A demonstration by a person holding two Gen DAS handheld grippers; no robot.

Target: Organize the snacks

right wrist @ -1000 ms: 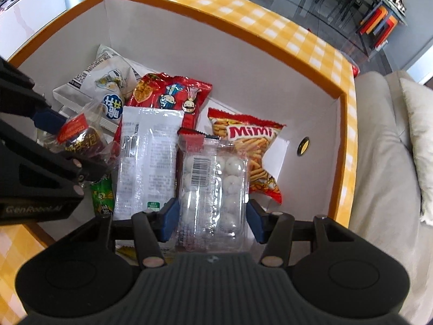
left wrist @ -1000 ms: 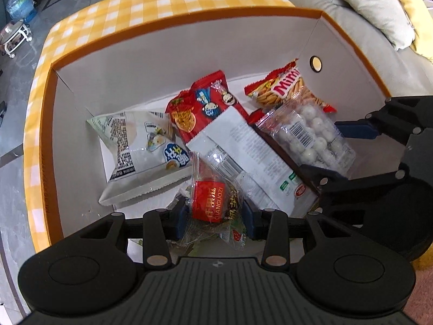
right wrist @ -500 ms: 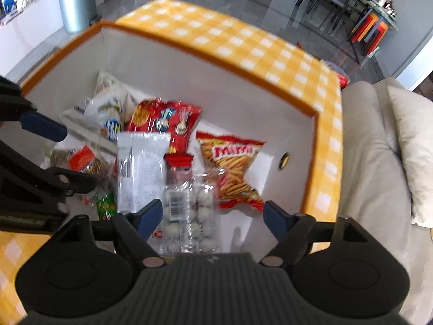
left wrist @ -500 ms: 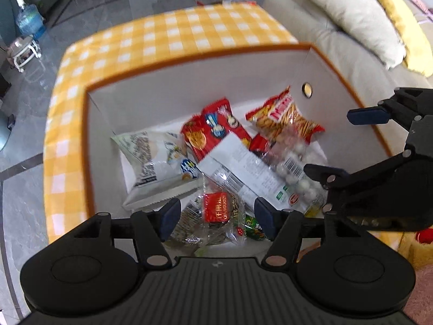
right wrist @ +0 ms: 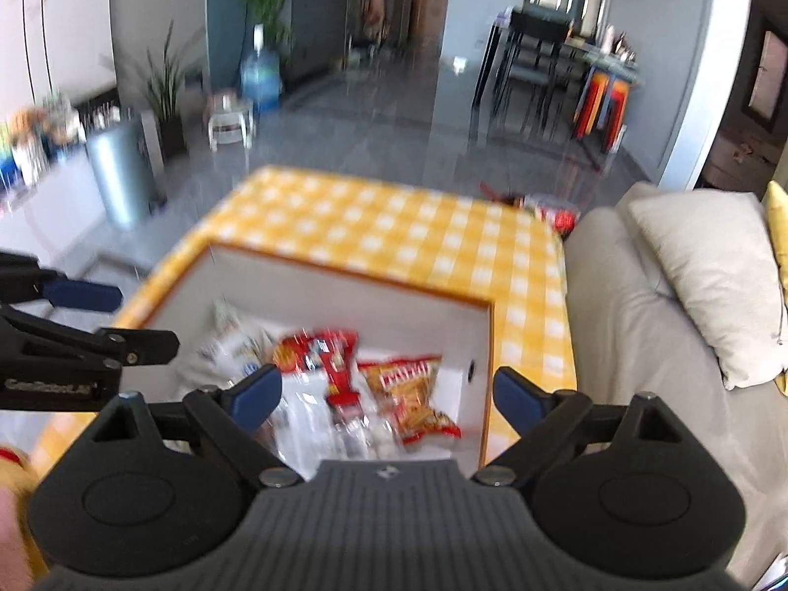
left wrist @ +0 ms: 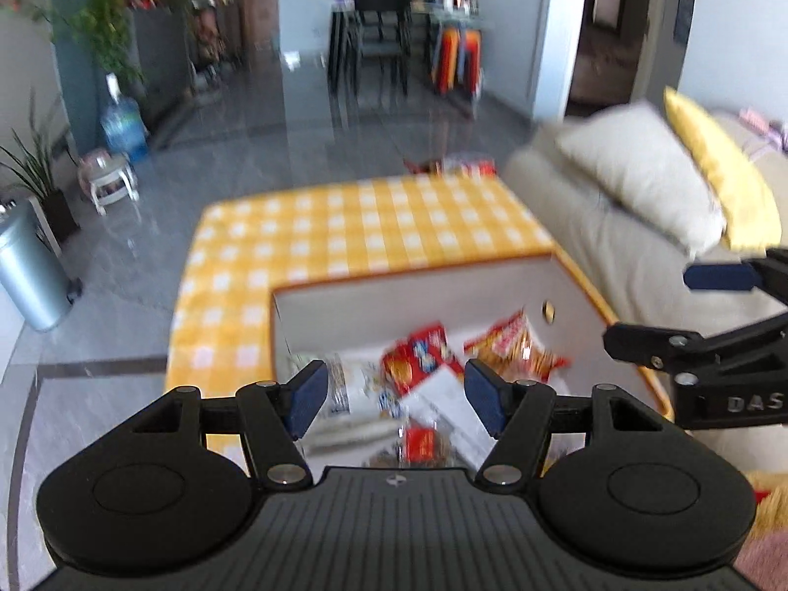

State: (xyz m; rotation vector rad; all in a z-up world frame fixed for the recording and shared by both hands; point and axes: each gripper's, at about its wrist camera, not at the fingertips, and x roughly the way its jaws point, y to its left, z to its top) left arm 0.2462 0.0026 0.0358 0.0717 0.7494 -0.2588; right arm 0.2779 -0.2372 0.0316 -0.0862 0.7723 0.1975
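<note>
While both wrist views tilt down over the open white box, I read each gripper as held above it and clear of its contents. My left gripper has its jaws standing well apart, having just been opening, with nothing between the blue pads; the snacks show only in the gap far below. My right gripper stands wider still, its jaws also just opened further, and nothing is held. In the left wrist view the right gripper enters from the right edge; in the right wrist view the left one enters from the left edge. The box sits on a table with a yellow checked cloth, just beside a beige sofa. Inside the box I count at least five snack packs: one white bag, one red bag with cartoon figures, one orange-red stick-snack bag, one flat white pack and one small pack with a red label. Motion blur smears all print, so no label is legible. The near end of the box is cut off behind each gripper body, so further packs cannot be ruled out. Two cushions, one pale and one yellow, lie on the sofa.
</note>
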